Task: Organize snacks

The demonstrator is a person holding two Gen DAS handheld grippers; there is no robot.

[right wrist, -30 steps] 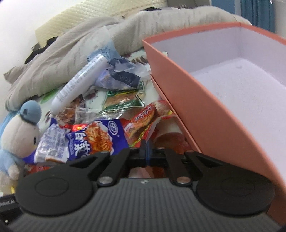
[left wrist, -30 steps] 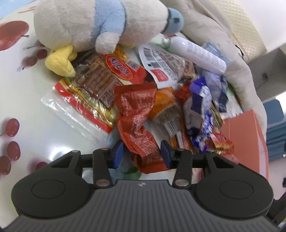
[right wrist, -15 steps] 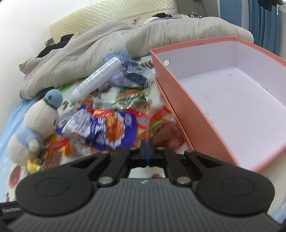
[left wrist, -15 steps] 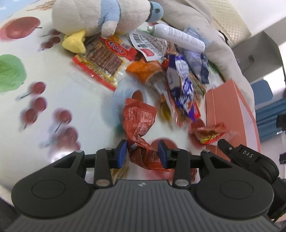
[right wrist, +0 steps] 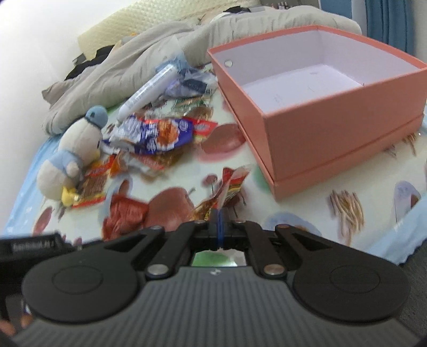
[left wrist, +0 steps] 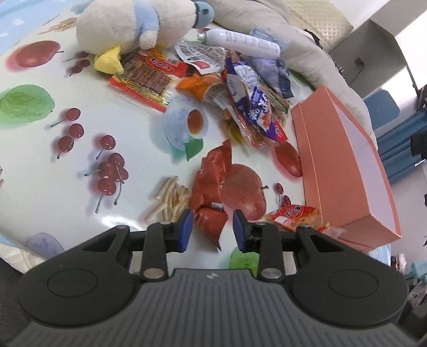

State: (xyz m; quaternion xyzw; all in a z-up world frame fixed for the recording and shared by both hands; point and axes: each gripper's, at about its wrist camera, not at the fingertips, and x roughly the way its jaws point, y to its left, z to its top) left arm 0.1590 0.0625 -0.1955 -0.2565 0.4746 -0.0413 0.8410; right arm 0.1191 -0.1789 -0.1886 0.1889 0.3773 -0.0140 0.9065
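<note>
While both grippers hang over the fruit-printed cloth, one salmon-pink box stands open and holds nothing, seated in what looks like its own lid. Beside the box, on the side towards the beige quilt, lies one heap of snack packets; I can pick out a purple-and-white packet, an orange one, a clear pack of brown wafers and a white pouch with a barcode, but the rest overlap too much to count. One white tube lies at the far edge of that heap, and one plush duck in a blue cap sits on the heap's outer side, farthest from the box, its yellow foot resting on the wafer pack.

Two packets are apart from the heap, nearer than the box. A crumpled red packet hangs between the blue pads of the left gripper; its jaws are closing, and the pads seem to meet the packet's lower folds, though I cannot tell for certain. The red-and-yellow packet stands up from the right gripper, whose jaws are clenched tight on its lower edge, just off the box's near corner. Nothing lies between either packet and the box's open top.
</note>
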